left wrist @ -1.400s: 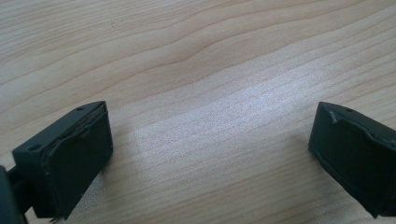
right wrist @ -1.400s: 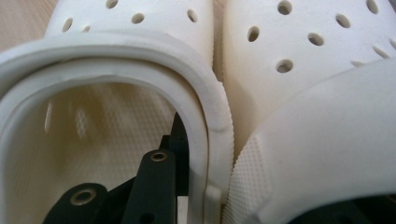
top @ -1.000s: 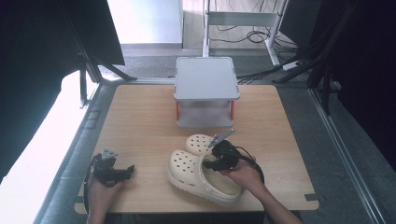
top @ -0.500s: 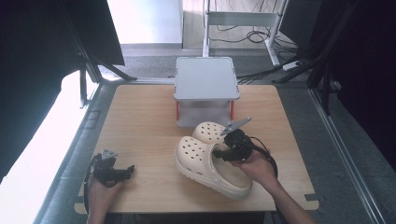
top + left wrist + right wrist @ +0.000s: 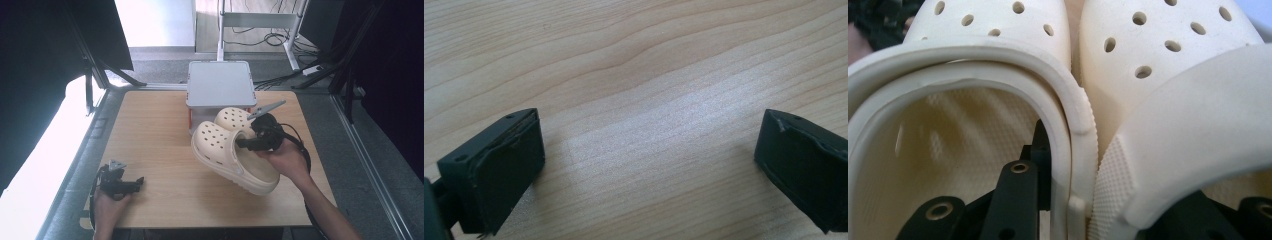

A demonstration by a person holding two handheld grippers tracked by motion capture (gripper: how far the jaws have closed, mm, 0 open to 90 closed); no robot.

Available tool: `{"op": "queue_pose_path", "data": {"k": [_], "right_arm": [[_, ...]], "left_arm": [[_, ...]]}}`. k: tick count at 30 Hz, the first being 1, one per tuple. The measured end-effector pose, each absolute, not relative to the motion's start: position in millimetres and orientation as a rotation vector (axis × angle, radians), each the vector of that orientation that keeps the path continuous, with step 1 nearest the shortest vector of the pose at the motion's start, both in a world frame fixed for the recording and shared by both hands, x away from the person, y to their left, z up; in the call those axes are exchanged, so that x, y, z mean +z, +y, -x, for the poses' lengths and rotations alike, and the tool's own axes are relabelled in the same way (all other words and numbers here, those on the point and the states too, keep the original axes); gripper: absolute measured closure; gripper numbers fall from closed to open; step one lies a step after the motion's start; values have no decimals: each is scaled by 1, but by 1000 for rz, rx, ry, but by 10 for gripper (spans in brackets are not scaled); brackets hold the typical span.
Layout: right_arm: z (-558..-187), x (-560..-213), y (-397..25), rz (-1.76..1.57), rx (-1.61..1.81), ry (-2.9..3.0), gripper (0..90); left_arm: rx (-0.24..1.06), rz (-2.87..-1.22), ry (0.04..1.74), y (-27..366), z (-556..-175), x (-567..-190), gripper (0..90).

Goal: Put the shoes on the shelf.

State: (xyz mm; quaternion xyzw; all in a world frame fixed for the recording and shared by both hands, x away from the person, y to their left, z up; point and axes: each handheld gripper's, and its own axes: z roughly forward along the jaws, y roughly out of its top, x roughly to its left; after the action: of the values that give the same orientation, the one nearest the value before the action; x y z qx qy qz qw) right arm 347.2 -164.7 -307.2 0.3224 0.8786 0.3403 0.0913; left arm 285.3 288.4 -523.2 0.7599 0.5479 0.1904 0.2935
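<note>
Clamped tight there, the right gripper (image 5: 248,143), on a pair of cream perforated foam clogs (image 5: 225,150). Went in with one black jaw inside each shoe's opening. Squeezed the two neighbouring side walls (image 5: 1083,150) between them, pressed flush, no gap to speak of. Carried both at once from the right hand (image 5: 286,159), apparently clear of the light wooden table (image 5: 150,130), though hard to be sure of the lift from above.

Now the line that mattered: long axis of the shoes ran from the heels, near the right hand, up and away to the toes. Pointed those toes at the grey two-tier rack with orange legs (image 5: 218,82) at the table's far middle. Sat just in front of the rack, with the farther clog (image 5: 234,118) nosing up close to its lower opening and the nearer clog (image 5: 215,142) alongside. Looked like a straight forward push along that axis would be needed to get them in, toes first.

Over at the near left corner, the left gripper (image 5: 131,183): spread wide open, held nothing, hovered low over bare wood grain. Well apart from shoes and rack alike. Clearly the right hand's job, being the nearer one and already loaded.
</note>
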Motion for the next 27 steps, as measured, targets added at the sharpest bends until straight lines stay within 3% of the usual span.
{"op": "queue_pose_path", "data": {"k": [10,27], "right_arm": [[-389,-277,-154,-1064,980,2498,700],[-475,-265,-103,-1315,956,2341,698]], "left_arm": [[504,-2021,1460,288,-285,-523,0],[502,-2025,1455,288,-285,-523,0]]}}
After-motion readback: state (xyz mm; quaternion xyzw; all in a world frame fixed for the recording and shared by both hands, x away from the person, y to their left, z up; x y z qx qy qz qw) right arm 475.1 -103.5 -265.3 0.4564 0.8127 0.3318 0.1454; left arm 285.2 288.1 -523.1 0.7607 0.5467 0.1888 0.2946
